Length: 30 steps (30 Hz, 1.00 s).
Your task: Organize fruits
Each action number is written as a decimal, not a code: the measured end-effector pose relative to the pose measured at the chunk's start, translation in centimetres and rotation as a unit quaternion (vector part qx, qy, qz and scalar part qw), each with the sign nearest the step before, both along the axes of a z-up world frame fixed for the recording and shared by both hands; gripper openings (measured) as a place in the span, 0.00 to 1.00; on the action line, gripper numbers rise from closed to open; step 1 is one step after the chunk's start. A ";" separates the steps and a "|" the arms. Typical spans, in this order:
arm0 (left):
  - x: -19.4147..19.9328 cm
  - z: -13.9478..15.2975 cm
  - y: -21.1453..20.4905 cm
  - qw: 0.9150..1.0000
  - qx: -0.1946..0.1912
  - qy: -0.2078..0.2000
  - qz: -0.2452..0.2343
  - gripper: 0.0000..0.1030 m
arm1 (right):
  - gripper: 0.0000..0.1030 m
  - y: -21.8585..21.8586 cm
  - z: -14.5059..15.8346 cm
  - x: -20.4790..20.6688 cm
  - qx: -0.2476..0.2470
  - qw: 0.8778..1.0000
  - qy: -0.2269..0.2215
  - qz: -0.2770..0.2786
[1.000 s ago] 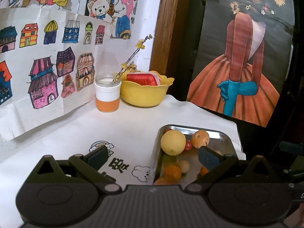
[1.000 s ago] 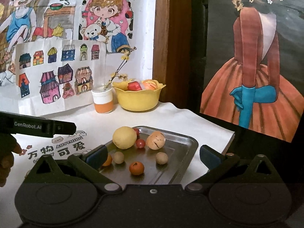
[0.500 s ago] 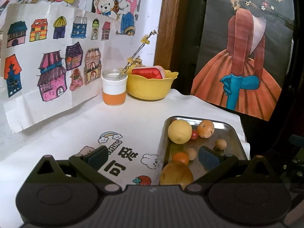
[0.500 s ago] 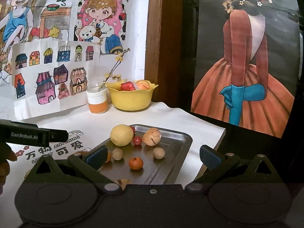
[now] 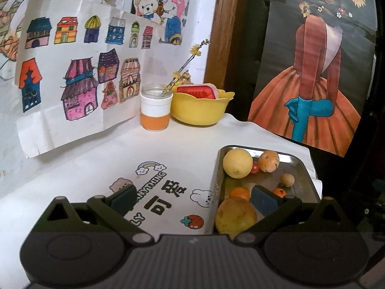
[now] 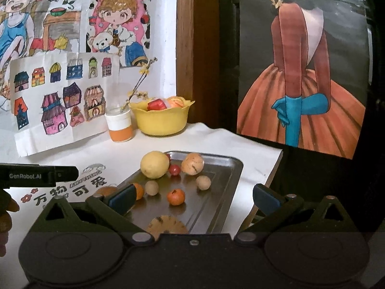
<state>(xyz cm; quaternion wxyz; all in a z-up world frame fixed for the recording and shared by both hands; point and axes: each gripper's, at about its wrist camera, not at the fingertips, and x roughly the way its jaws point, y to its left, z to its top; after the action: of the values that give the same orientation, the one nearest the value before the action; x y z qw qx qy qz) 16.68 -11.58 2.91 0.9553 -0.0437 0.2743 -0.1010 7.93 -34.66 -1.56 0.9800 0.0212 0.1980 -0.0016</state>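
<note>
A: Where's the fruit?
B: On the metal tray (image 6: 228, 168), near right of the yellow bowl (image 6: 161, 120).
A: Which tongs are closer?
B: The right gripper (image 6: 192, 197), wide open, empty, directly over it; the left gripper (image 5: 192, 200), equally open, sits left.

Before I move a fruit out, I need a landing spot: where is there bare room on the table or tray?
Free: the white cloth between the house drawing, the orange cup and the metal tray; also the tray's right half. Crowded: the tray's left and far side, and the yellow bowl, already holding fruit.
</note>
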 end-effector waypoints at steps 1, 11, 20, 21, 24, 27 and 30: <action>-0.1 -0.1 0.1 1.000 -0.001 -0.001 0.001 1.00 | 0.99 0.2 -0.1 -0.1 -0.002 1.000 0.001 -0.001; -0.7 -0.6 0.9 1.000 0.007 -0.007 0.002 1.00 | 0.99 1.0 -0.2 -1.1 0.008 1.000 -0.003 -0.016; -2.5 -1.1 1.6 1.000 0.009 -0.003 0.004 1.00 | 0.99 1.3 -0.4 -3.1 0.047 0.998 -0.008 -0.039; -2.6 -1.1 1.7 1.000 0.008 -0.002 0.005 1.00 | 0.99 1.4 -0.4 -3.2 0.043 0.998 -0.010 -0.040; -3.0 -1.4 2.2 1.000 0.001 0.002 0.008 1.00 | 0.99 1.7 -0.4 -3.6 0.029 0.999 -0.013 -0.044; -3.3 -1.4 2.4 1.000 0.000 0.001 0.008 1.00 | 0.99 2.0 -0.4 -3.9 0.021 0.999 -0.015 -0.044; -3.6 -1.3 2.6 1.000 -0.001 -0.001 0.010 1.00 | 0.99 2.2 -0.3 -4.1 0.019 0.999 -0.016 -0.045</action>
<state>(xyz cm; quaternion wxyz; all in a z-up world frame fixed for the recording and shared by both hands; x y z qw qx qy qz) 13.13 -9.01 1.65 0.9566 -0.0472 0.2725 -0.0921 3.82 -32.50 -1.88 0.9814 0.0485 0.1813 -0.0416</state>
